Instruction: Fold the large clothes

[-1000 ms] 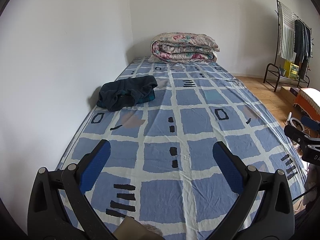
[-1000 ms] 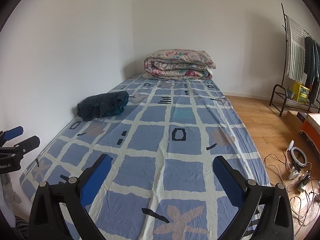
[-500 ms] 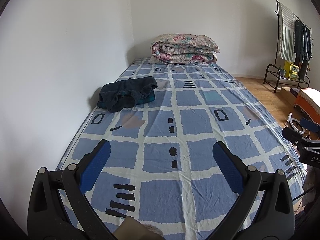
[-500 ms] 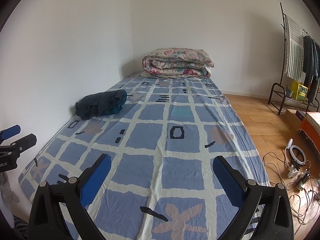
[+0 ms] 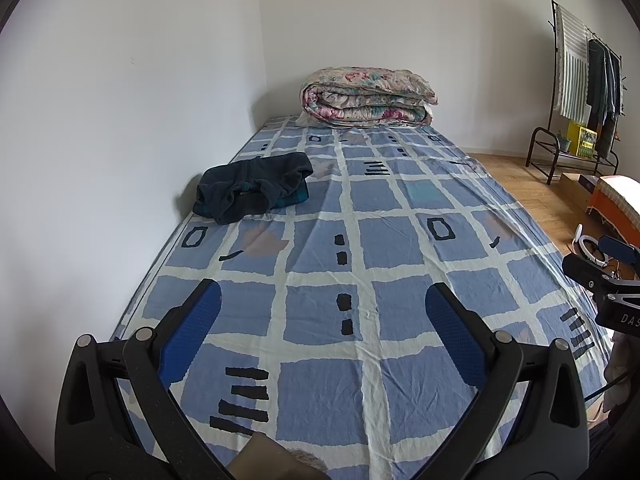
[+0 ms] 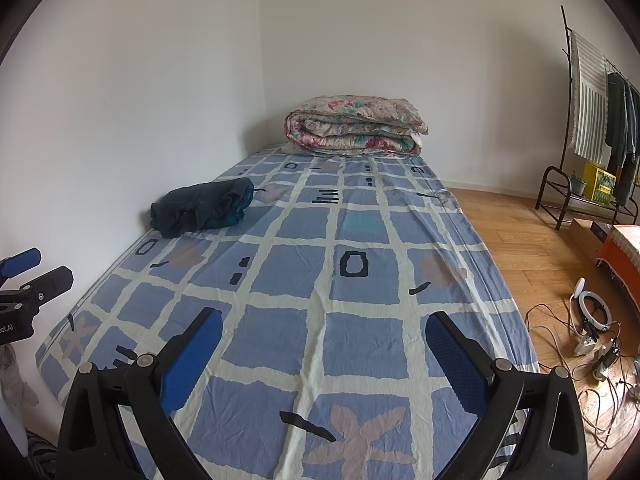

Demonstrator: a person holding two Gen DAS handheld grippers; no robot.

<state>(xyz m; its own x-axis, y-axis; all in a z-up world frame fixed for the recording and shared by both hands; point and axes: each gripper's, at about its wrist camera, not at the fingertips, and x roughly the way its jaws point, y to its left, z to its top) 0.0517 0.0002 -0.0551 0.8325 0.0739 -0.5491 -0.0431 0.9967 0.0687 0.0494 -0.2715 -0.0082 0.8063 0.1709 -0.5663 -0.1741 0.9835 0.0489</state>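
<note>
A dark navy garment lies crumpled in a heap on the bed, near the wall on the left side, with a teal lining showing. My left gripper hovers open over the bed's near end, far short of the garment, with nothing between its blue pads. My right gripper is also open and empty, above the near right part of the bed. Each gripper shows at the edge of the other's view: the right gripper on the right, the left gripper on the left.
A folded floral quilt sits at the bed's far end. White walls border the bed on the left and behind. On the wooden floor to the right stand a clothes rack, an orange box and tangled cables with a ring light.
Both views have drifted slightly; the right wrist view has tilted so the bed sits a little lower. The garment has not moved and both grippers stay open.
</note>
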